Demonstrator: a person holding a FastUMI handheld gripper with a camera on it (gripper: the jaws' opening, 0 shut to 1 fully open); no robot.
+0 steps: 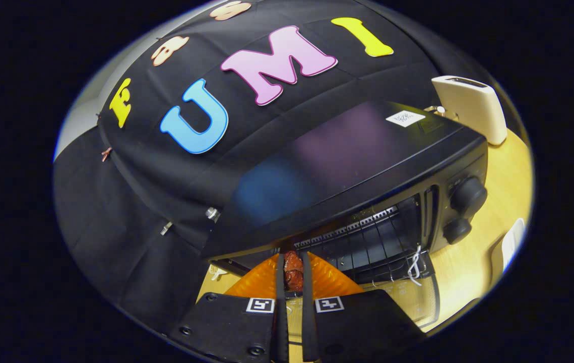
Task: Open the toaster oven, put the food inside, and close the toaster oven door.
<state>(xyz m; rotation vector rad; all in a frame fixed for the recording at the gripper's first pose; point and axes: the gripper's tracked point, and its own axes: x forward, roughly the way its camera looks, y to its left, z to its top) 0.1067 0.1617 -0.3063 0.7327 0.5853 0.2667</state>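
- Between the 2 fingers of the gripper [294,275] sits a small reddish-brown, lumpy piece of food [294,271], pinched from both sides, so the claw is closed on it with only a narrow slot left between the fingers.
- Just ahead of the fingertips, the food is at the mouth of the black metal toaster oven [357,166], level with the front edge of its cavity.
- The oven's glass door [412,297] hangs folded down toward the camera, and a white cord [414,266] is tied at its handle.
- Inside the cavity a dark wire rack [367,242] runs back from the opening.
- On the oven's right-hand panel are 2 round black knobs [468,195], 1 above the other.
- The oven's glossy top carries a small white sticker [405,118] near its far corner.
- Beyond that corner a cream-coloured slot toaster [473,106] stands upright on the light wooden table [498,201], close to the oven.
- The black cloth wall [166,201] rises behind and beside the oven.
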